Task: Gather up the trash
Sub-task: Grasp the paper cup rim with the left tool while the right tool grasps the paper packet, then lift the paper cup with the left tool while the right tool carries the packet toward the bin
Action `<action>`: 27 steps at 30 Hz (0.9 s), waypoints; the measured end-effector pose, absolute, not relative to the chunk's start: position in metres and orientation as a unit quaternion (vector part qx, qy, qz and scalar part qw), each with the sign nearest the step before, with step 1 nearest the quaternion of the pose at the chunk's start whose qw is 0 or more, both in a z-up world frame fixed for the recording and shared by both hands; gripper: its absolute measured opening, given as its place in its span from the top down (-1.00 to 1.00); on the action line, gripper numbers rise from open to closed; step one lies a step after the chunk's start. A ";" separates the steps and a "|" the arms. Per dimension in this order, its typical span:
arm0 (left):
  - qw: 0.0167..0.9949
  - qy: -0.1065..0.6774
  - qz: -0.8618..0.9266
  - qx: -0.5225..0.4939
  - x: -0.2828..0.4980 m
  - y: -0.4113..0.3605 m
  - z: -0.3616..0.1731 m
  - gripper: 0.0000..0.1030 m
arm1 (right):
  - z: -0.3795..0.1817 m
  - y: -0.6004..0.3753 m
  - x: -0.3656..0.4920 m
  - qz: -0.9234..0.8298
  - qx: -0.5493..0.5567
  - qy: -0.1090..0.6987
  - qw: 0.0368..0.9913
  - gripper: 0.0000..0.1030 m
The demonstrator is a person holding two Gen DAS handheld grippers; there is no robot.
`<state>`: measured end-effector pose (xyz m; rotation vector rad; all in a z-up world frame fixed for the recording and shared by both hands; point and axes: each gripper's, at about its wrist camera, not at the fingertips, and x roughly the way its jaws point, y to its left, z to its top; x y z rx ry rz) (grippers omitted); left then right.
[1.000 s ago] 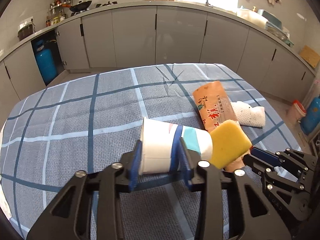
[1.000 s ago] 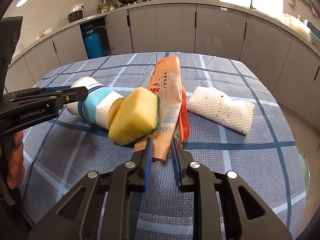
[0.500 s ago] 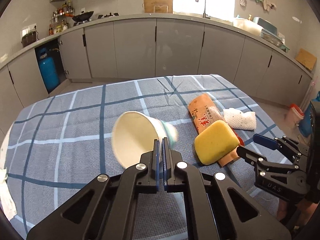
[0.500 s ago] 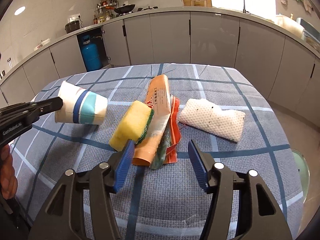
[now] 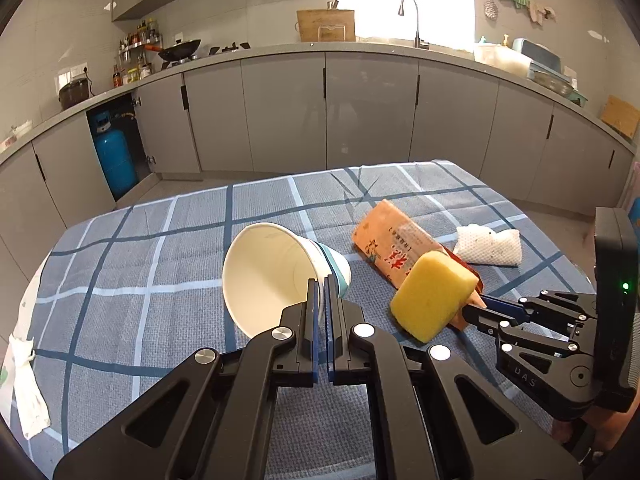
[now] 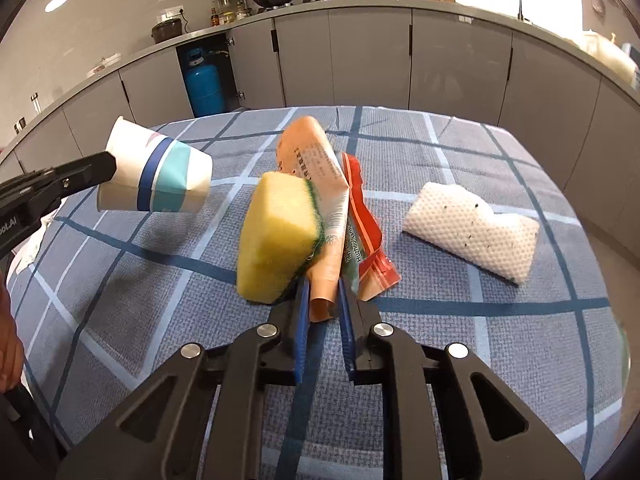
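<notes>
Right wrist view shows, on the left, the paper cup lying sideways in the air over the table, its open mouth toward the left gripper, whose fingers are pinched together on the cup's rim. In the middle the orange wrapper runs long from near to far across the blue checked tablecloth, with the yellow sponge leaning on its left side and the white sponge lying well off to the right. Grey kitchen cupboards stand behind, and the right gripper reaches in low from the near edge, its fingers squeezed on the wrapper's near end.
</notes>
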<state>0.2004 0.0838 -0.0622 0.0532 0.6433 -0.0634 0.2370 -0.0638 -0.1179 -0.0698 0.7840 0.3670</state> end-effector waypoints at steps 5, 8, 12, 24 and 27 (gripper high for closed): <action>0.951 0.304 -0.032 0.034 0.195 0.077 -0.052 0.93 | -0.106 -0.075 0.225 0.164 -0.033 0.355 0.920 0.74; 0.954 0.296 -0.034 0.040 0.192 0.071 -0.046 0.93 | -0.098 -0.083 0.221 0.155 -0.030 0.341 0.927 0.75; 0.957 0.285 -0.039 0.048 0.188 0.061 -0.037 0.93 | -0.087 -0.094 0.214 0.149 -0.026 0.325 0.934 0.75; 0.961 0.259 -0.071 0.067 0.184 0.025 -0.014 0.93 | -0.065 -0.131 0.194 0.119 -0.004 0.295 0.948 0.75; 0.961 0.253 -0.088 0.074 0.186 0.010 -0.010 0.93 | -0.061 -0.147 0.189 0.102 0.004 0.288 0.952 0.75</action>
